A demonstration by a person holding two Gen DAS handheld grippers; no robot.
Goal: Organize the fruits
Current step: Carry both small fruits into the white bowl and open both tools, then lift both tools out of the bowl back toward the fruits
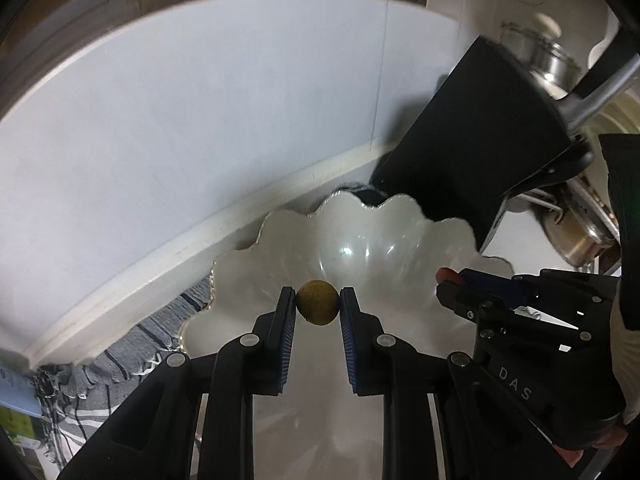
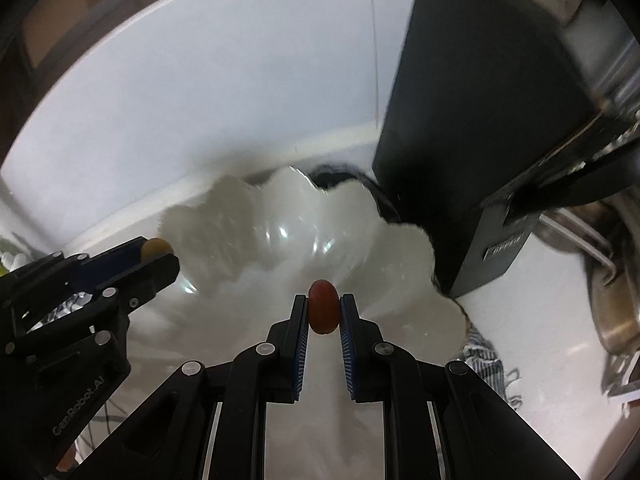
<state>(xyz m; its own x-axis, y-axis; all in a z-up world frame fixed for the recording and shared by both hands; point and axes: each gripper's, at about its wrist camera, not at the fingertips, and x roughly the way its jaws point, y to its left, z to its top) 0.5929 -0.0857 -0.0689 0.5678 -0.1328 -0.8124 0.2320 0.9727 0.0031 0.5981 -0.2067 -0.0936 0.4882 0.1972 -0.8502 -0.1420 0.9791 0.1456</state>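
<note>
Over glossy scalloped white bowl (image 1: pixel 400 240): round speckled yellow fruit (image 1: pixel 318 307).

Both wrist views angled steeply down, close over the scalloped white bowl (image 1: pixel 360 248) (shared, along with the black box (image 2: pixel 472 128) behind); each catching the opposite gripper at its edge.

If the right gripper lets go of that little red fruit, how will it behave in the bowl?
The red fruit looks smooth and oval, so it would probably roll. The white scalloped bowl is glossy and slopes inward, likely sending it to the middle.
</note>
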